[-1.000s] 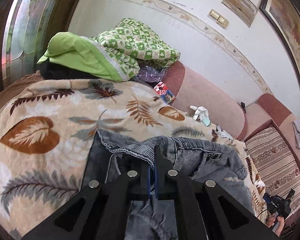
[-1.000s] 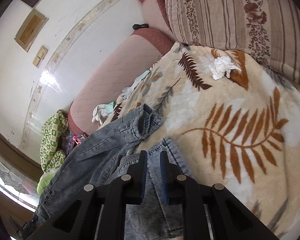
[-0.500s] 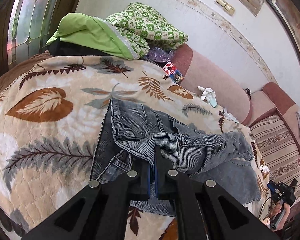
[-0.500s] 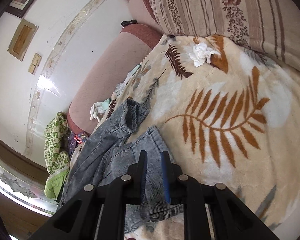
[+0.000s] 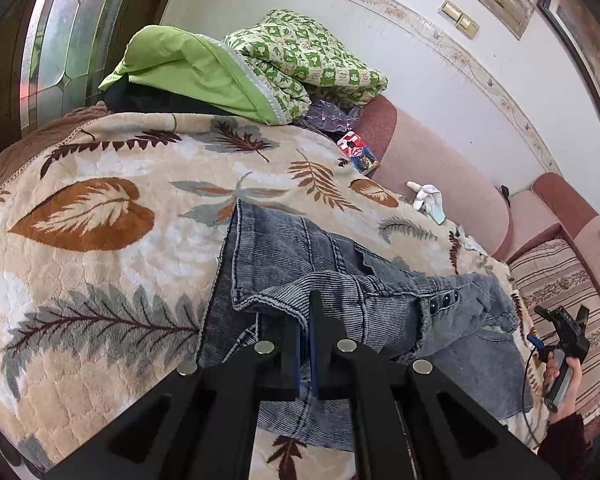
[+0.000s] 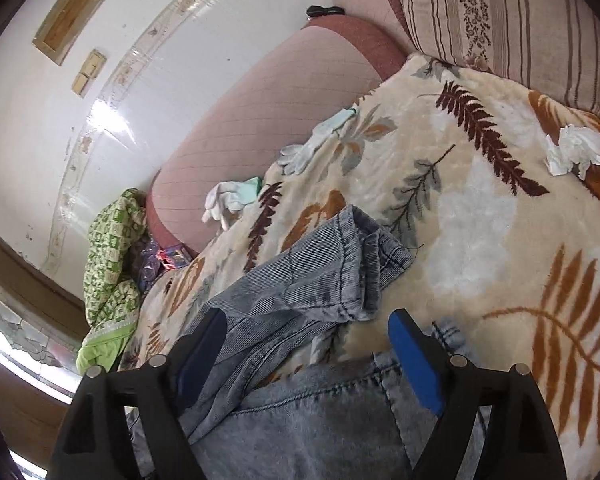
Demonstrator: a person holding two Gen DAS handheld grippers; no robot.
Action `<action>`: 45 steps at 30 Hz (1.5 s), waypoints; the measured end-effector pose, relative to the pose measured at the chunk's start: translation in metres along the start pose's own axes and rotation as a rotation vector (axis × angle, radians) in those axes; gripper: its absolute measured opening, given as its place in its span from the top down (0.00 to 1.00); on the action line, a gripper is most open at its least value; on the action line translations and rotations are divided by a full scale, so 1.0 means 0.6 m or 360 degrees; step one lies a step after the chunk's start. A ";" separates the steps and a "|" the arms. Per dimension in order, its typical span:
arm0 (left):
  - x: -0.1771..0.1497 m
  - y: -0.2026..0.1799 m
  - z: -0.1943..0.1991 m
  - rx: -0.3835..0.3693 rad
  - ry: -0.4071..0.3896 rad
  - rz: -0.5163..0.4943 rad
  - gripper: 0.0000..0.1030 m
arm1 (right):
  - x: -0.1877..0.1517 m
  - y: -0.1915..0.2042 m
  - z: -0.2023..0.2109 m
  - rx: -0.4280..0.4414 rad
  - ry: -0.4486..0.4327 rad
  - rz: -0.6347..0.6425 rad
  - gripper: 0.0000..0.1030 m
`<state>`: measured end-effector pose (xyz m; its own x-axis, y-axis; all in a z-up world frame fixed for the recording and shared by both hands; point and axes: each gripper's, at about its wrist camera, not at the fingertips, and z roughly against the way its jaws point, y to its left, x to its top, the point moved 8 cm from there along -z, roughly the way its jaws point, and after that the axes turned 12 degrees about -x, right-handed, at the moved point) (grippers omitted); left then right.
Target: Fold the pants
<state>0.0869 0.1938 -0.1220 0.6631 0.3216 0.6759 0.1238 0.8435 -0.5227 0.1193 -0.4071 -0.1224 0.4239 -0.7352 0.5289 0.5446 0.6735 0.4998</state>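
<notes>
Grey-blue jeans (image 5: 300, 248) lie crumpled on a leaf-patterned blanket (image 5: 100, 216). My left gripper (image 5: 305, 312) is shut on a raised fold of their ribbed denim, just above the cloth below. In the right wrist view the jeans (image 6: 300, 276) spread under and ahead of my right gripper (image 6: 306, 318). Its jaws are opening and stand wide apart, and the blue pads (image 6: 416, 360) press on nothing. The left wrist view also shows the right gripper (image 5: 562, 332) in a hand at the far right, off the jeans' edge.
A green quilt pile (image 5: 300, 56) sits at the blanket's far end beside a small colourful packet (image 5: 358, 150). White gloves (image 5: 428, 196) lie by the pink sofa back (image 6: 260, 112). A crumpled tissue (image 6: 576, 150) rests near the striped cushion (image 6: 520, 20).
My right gripper has gone from shut to wide open and shifted along the jeans. The left gripper, still shut on the fold, has sunk toward the blanket.
</notes>
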 end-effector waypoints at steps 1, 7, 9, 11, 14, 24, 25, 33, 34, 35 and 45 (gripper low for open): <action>0.000 0.000 -0.003 0.0016 0.0003 -0.0016 0.97 | 0.005 -0.002 -0.018 -0.0021 0.0015 -0.0001 0.17; 0.004 0.006 -0.017 0.0074 0.0021 -0.0036 0.97 | 0.017 0.001 -0.083 -0.0042 0.0087 0.0068 0.22; 0.003 0.007 -0.020 0.0093 0.0027 -0.0043 0.97 | 0.015 0.016 -0.089 -0.0056 0.0073 0.0163 0.32; 0.002 0.007 -0.021 0.0107 0.0029 -0.0056 0.97 | 0.010 0.029 -0.094 -0.0077 0.0062 0.0256 0.45; 0.000 0.008 -0.020 0.0114 0.0028 -0.0057 0.96 | -0.007 0.039 -0.102 -0.0094 0.0107 0.0345 0.78; 0.004 0.009 0.001 0.0078 -0.0044 -0.0009 0.96 | -0.007 0.043 0.047 0.0153 -0.0145 0.0212 0.91; 0.005 0.010 0.003 0.0080 -0.0050 -0.0004 0.96 | -0.004 0.038 0.071 0.0184 -0.0186 0.0189 0.91; 0.015 0.020 0.024 0.0021 -0.0131 0.0084 0.96 | -0.016 -0.091 0.205 0.0262 -0.0366 -0.0063 0.91; 0.017 0.023 0.027 0.0019 -0.0141 0.0091 0.96 | -0.020 -0.115 0.215 0.0253 -0.0374 -0.0101 0.91; 0.017 0.025 0.028 0.0016 -0.0139 0.0097 0.95 | -0.024 -0.137 0.224 0.0237 -0.0389 -0.0143 0.91; 0.001 0.037 0.031 0.0025 -0.0058 0.0132 0.93 | -0.038 -0.205 0.255 0.0200 -0.0323 -0.0316 0.87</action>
<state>0.0762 0.2206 -0.1235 0.6432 0.4057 0.6494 0.0579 0.8199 -0.5695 -0.0680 -0.4616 -0.0913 0.1579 -0.8318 0.5322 0.5034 0.5315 0.6813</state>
